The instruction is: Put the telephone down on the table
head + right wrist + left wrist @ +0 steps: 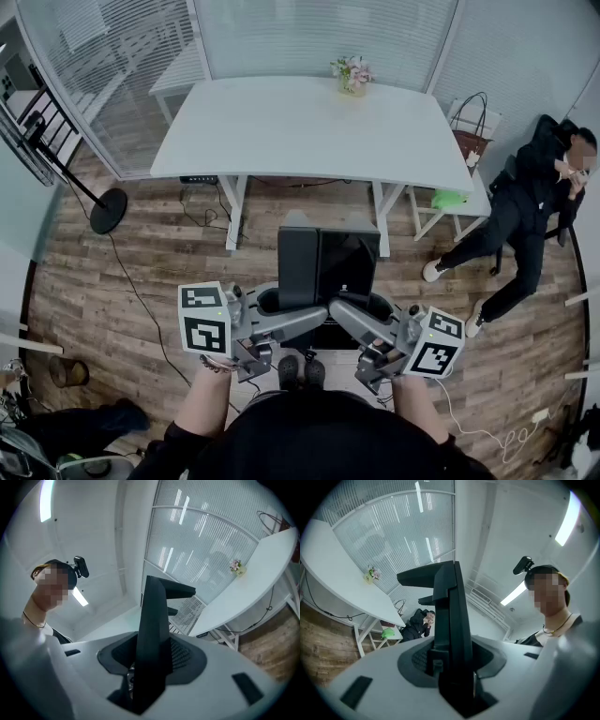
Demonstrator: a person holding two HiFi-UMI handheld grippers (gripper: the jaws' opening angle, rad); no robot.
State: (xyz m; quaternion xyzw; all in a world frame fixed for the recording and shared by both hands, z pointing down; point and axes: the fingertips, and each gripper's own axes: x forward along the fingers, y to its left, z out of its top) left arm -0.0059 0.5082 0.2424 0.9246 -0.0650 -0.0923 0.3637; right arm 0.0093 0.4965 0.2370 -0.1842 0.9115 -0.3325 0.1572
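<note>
My left gripper (286, 317) and my right gripper (354, 319) each pinch the telephone (326, 265), one on each side. It is black and boxy, one half matte, the other glossy. It hangs above the wooden floor (141, 272), well apart from the white table (281, 131).

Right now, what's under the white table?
A black power strip shows at the near edge, with cables trailing over the wood floor. The tabletop covers whatever else lies beneath it.

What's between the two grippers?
The black telephone. The left gripper and right gripper clamp it from either side, as the head view shows.
</note>
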